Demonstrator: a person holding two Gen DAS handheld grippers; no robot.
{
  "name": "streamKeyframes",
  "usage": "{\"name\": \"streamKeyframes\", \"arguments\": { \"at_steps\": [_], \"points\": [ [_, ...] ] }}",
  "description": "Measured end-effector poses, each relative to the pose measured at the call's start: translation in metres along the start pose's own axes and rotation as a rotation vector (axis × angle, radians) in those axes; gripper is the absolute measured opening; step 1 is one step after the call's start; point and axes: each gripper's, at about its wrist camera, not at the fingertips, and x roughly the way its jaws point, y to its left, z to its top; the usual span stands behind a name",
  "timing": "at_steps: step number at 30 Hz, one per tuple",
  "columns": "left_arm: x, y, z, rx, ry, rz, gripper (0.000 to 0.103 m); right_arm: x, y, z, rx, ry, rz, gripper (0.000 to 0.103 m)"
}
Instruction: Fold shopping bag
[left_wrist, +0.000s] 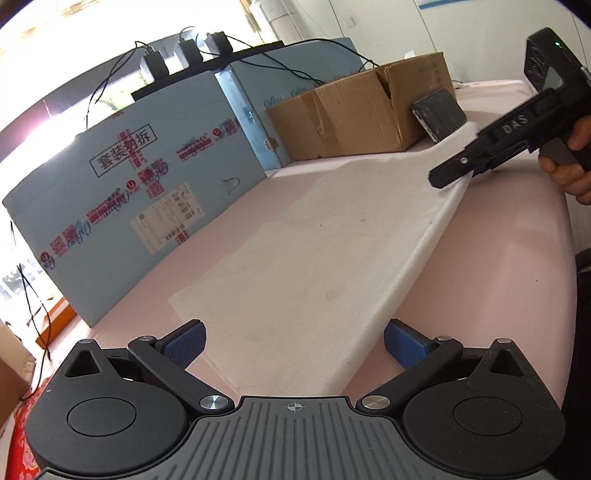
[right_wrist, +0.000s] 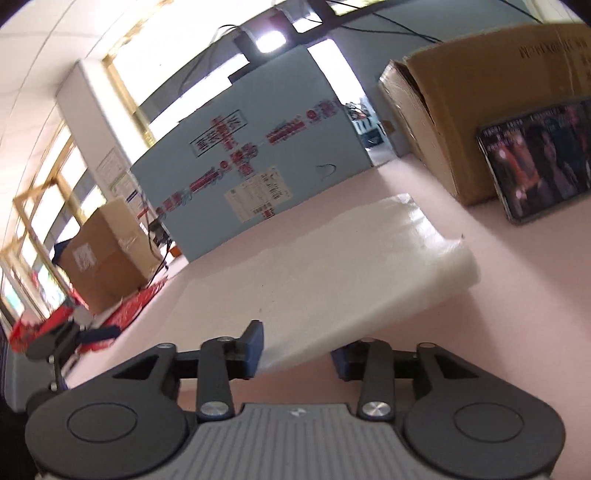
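At the near edge of the pink table (left_wrist: 258, 206), the left gripper (left_wrist: 293, 341) sits with its blue-padded fingers (left_wrist: 184, 343) spread wide, the near end of the white shopping bag (left_wrist: 314, 258) lying between them, not pinched. The bag lies flat on the table, running from near left to far right, its right edge a raised rounded fold. At the far right corner, the right gripper (left_wrist: 448, 177), held by a person's hand (left_wrist: 569, 166), has its dark fingers over the bag's edge. In the right wrist view that gripper (right_wrist: 297, 350) has its blue pads (right_wrist: 255, 343) apart, the bag's lifted folded edge (right_wrist: 332, 277) between them; whether either pad touches the cloth can't be told. Beyond the bag, a brown cardboard box (left_wrist: 354, 110) stands at the far right with a dark flat case (left_wrist: 439, 112) leaning on it. A light blue printed board (left_wrist: 147, 192) stands along the far left side of the table. Black cables and adapters (left_wrist: 188, 48) sit atop the board. Another cardboard box (right_wrist: 99, 258) stands off the table, on the left of the right wrist view.
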Motion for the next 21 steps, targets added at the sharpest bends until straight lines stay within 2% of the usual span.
{"name": "streamKeyframes", "arguments": {
  "at_steps": [3,6,9,11,14,18,20,21],
  "points": [
    [-0.001,0.003,-0.003,-0.027,-0.007,-0.003,0.103,-0.027,-0.009,0.003,-0.099,-0.010,0.019,0.069],
    [-0.003,0.002,-0.004,-0.024,-0.014,-0.012,0.103,-0.051,-0.017,0.008,-0.176,-0.047,-0.016,0.073],
    [-0.002,0.001,-0.005,-0.009,-0.013,-0.010,0.103,-0.063,-0.017,0.014,-0.374,-0.080,-0.081,0.079],
    [-0.001,-0.002,-0.005,0.003,-0.007,-0.003,0.103,-0.064,-0.017,0.014,-0.533,-0.039,-0.122,0.079],
    [-0.004,-0.013,-0.005,0.065,-0.023,0.042,0.103,-0.055,-0.019,0.011,-0.688,0.052,-0.171,0.079],
    [-0.005,-0.018,-0.004,0.076,-0.023,0.076,0.103,-0.050,-0.019,0.011,-0.800,0.074,-0.133,0.079],
    [-0.002,-0.021,0.003,0.022,-0.007,0.103,0.103,-0.044,-0.016,0.014,-0.846,0.084,-0.119,0.079],
    [-0.001,-0.022,0.007,-0.024,-0.007,0.089,0.102,-0.041,-0.015,0.014,-0.858,0.089,-0.110,0.079]
  ]
}}
